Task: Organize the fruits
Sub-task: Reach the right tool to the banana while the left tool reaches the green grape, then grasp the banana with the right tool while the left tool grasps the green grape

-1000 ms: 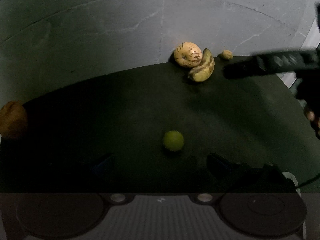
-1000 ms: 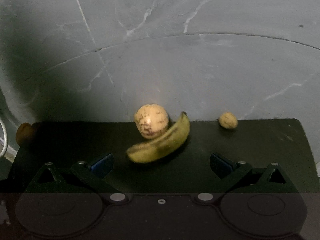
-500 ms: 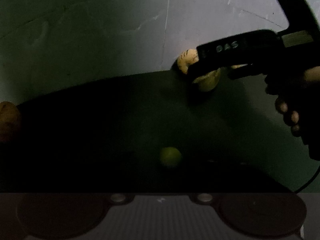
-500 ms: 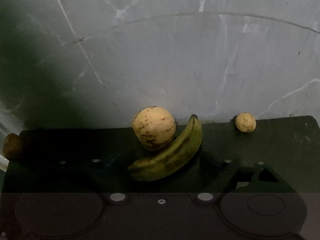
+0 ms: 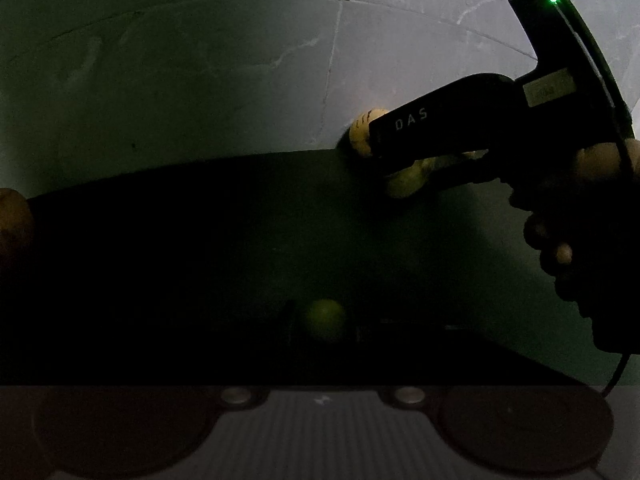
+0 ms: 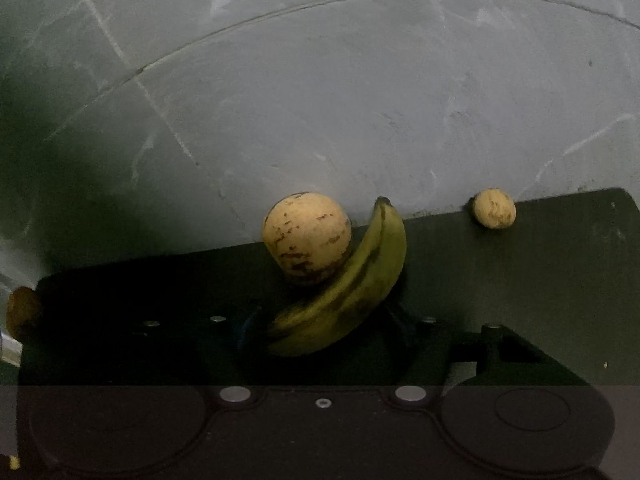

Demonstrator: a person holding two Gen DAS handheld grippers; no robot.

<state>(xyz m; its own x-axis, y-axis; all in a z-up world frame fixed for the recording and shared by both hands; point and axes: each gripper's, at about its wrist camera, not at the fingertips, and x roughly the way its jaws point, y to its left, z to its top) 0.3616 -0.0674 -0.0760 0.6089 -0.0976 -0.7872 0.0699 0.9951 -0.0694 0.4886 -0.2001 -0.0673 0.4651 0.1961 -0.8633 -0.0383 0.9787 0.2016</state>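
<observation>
A small green round fruit [image 5: 324,319] lies on the dark mat [image 5: 200,240] between the fingers of my left gripper [image 5: 324,326], which is shut on it; the view is very dark. My right gripper [image 6: 322,328] straddles the lower end of a green-yellow banana [image 6: 352,288]. Its jaws are closing with the banana between them, and the pads look just short of pressing. The banana leans against a round spotted yellow fruit [image 6: 306,238]. In the left wrist view the right gripper [image 5: 400,172], held by a hand [image 5: 560,248], covers most of the banana [image 5: 404,186].
A small tan round fruit [image 6: 494,213] sits at the mat's far edge to the right. A brown fruit [image 6: 22,312] rests at the mat's left end, the brown fruit [image 5: 14,220] also at the left border. Grey marbled floor [image 6: 360,100] lies beyond the mat [image 6: 540,280].
Both grippers' fingers have drawn inward, the left onto the green fruit, the right around the banana. The right gripper has come in and down over the banana. The left view has darkened.
</observation>
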